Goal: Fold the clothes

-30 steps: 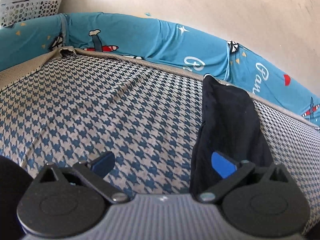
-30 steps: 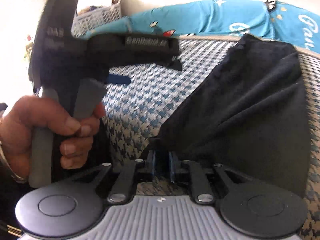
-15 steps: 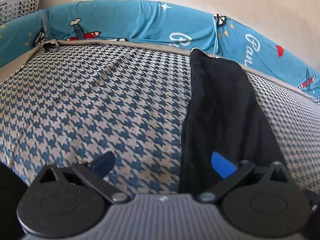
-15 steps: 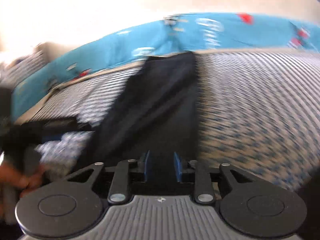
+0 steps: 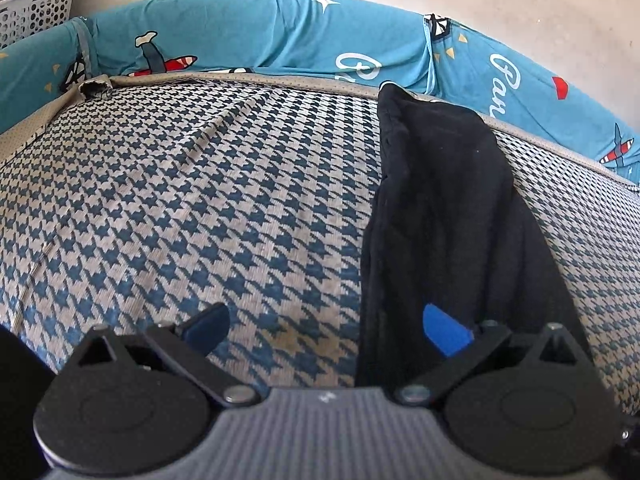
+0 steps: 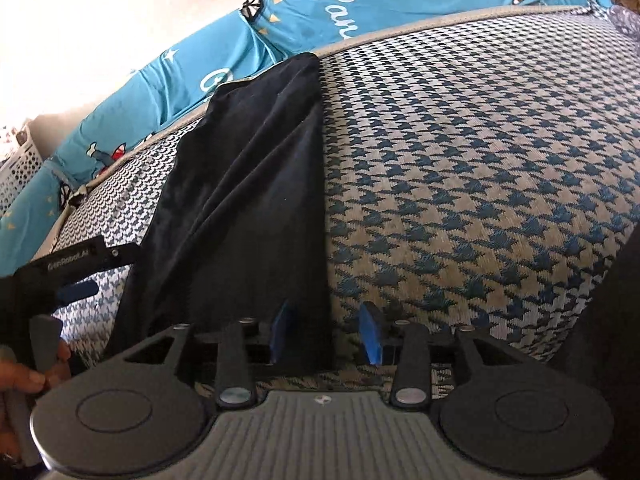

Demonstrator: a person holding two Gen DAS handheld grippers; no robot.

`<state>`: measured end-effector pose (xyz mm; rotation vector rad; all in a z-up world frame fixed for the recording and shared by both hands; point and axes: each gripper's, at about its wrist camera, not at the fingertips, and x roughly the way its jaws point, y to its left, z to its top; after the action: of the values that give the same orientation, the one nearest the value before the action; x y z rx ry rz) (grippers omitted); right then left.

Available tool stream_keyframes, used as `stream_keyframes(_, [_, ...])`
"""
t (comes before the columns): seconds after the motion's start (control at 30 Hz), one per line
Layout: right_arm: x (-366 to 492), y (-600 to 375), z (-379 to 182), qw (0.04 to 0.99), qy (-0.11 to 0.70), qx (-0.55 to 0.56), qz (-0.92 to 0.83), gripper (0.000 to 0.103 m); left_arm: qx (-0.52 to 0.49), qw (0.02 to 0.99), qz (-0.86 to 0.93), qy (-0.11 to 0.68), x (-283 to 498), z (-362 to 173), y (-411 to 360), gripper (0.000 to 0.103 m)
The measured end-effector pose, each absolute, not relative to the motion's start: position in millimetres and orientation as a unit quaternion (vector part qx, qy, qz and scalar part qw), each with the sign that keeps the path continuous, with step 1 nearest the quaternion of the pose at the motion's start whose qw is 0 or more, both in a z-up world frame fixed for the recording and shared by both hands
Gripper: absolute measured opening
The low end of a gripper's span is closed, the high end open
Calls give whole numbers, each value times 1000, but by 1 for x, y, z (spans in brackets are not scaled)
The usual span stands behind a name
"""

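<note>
Looking through the right wrist view, I see the left gripper [image 6: 76,290] and the hand [image 6: 24,376] holding it; the left view shows neither. My right gripper [image 6: 326,334] is opening, the dark garment [image 5: 444,216] edge loose between its pads. My left gripper [image 5: 326,326] gapes wide, empty. A white basket [image 5: 34,12] holds indistinct items.

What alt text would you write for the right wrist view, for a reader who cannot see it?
A dark garment lies folded in a long strip on a houndstooth bed cover; the right gripper is opening, its pads clear of the near edge of the cloth. At the left edge a hand holds the left gripper, and a teal printed sheet runs along the wall behind.
</note>
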<state>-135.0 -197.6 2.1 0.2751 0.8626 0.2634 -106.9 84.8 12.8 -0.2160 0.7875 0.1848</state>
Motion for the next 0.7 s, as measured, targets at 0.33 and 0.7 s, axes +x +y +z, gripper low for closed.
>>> stream_keyframes(0.33, [-137,-183,-3,893,415,100,144,24,-96,909,91,395,-103,9,83,103])
stream_keyframes(0.7, [-150,-189,10,899,423,55,100,3,-93,905,110,401,-102,6,87,103])
